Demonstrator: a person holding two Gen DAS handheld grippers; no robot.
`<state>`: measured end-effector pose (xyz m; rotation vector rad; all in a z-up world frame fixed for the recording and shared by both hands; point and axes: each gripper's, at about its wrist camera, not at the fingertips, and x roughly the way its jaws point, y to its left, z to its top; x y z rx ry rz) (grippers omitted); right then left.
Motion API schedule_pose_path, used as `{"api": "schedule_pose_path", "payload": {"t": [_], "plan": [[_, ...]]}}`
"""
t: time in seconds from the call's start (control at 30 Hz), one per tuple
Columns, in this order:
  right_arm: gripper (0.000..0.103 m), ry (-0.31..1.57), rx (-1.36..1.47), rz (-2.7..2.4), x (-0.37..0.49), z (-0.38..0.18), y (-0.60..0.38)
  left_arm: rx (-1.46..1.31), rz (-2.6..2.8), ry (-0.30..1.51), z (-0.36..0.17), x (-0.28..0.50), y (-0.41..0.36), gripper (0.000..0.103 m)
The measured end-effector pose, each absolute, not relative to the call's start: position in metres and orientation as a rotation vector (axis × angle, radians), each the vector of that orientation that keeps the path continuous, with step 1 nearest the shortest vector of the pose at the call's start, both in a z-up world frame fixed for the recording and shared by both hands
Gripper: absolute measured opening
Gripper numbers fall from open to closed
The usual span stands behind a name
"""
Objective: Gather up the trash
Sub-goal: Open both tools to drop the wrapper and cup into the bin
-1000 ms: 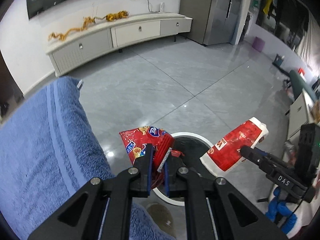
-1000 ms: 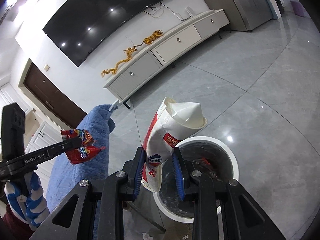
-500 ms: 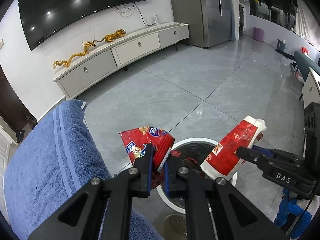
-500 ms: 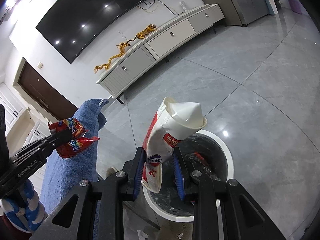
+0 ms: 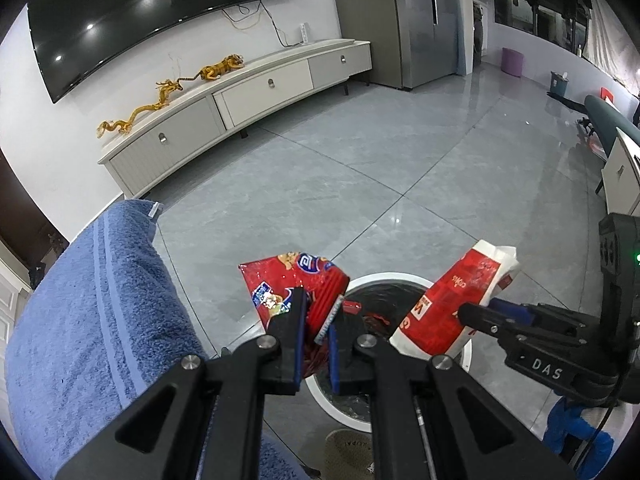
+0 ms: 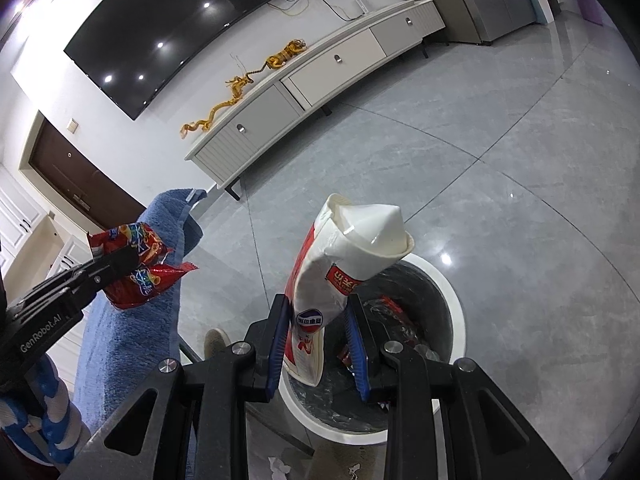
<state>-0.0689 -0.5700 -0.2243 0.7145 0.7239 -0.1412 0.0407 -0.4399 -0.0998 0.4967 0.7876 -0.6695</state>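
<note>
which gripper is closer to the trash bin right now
Right. The right gripper holds the red-white pouch over the trash bin; the left gripper holds its snack wrapper near the rim.

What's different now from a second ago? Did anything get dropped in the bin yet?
Nothing dropped yet. Both grippers tilted up a little, so more of the TV wall shows, and the white bin sits a bit lower under them. The left gripper keeps its jaws shut on the red snack wrapper; the right gripper still squeezes the red-and-white pouch over the bin.
</note>
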Motion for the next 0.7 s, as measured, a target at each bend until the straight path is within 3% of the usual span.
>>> {"api": "schedule_pose_path", "payload": {"t": [0.63, 0.7], "plan": [[0.03, 0.956, 0.689, -0.198, -0.019, -0.296, -0.568, 0.272, -0.73, 1.101, -0.15, 0.106, -0.457, 0.013], [0.03, 0.978, 0.681, -0.214, -0.014, -0.301, -0.567, 0.256, -0.729, 1.13, -0.156, 0.111, -0.456, 0.02]]}}
